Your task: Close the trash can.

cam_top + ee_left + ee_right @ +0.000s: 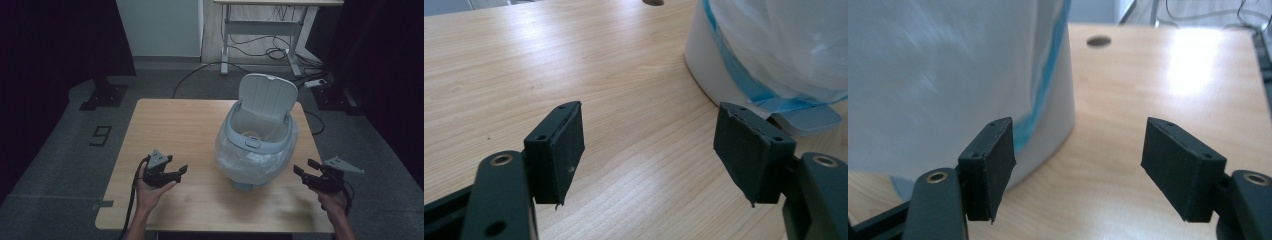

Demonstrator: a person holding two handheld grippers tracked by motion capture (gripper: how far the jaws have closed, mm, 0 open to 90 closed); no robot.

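We hold the left tool (175, 172) and right tool (303, 171) wide and empty, flanking the lined bin (255, 142) that stands mid-desk (165, 125), lid up, likely so we can reach its bag (230, 160) from both sides.

The left gripper (181, 171) is held above the table's near-left part and the right gripper (302, 168) at its near-right edge, both with jaws spread wide and pointed inward.
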